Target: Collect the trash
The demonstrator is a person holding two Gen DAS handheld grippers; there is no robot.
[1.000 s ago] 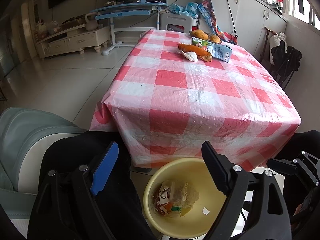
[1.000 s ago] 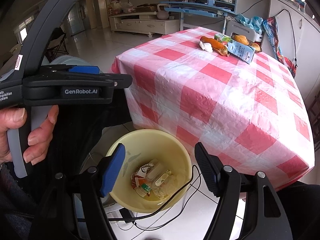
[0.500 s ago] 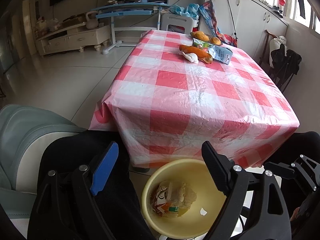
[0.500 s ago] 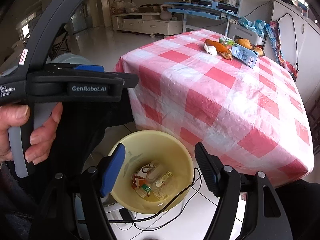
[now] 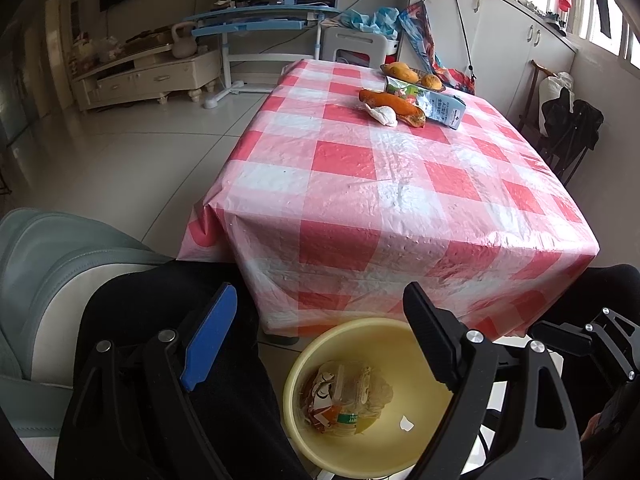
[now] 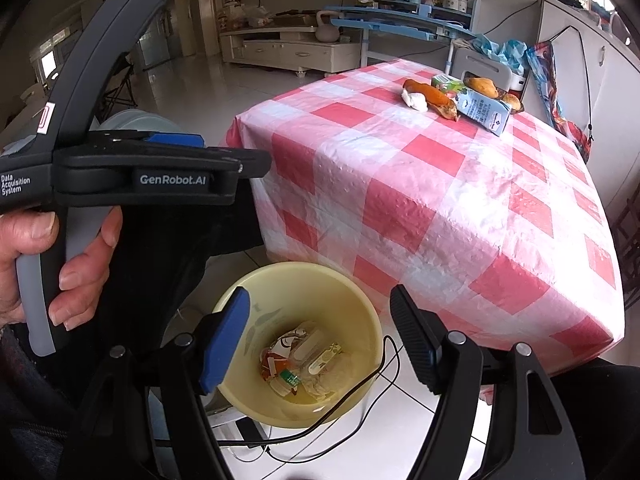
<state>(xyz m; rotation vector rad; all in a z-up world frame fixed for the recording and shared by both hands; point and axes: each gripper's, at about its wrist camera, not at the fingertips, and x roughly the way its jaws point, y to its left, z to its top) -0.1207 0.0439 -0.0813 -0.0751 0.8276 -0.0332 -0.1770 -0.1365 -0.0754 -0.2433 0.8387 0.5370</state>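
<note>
I hold both tongs released and empty above the yellow bin [image 5: 384, 404] on the floor: left tongs [image 5: 320, 336], right tongs [image 6: 320, 332]. Wrappers already lie in the bin. The remaining trash sits well apart, at the bench's [image 5: 400, 208] far end: a crumpled tissue [image 5: 382, 114], an orange peel-like piece [image 5: 394, 106] and a milk carton [image 5: 438, 104]. My worry: reaching that far, I could drag the slick tablecloth, or take the fruit tray [image 5: 416, 76] just behind for trash.
</note>
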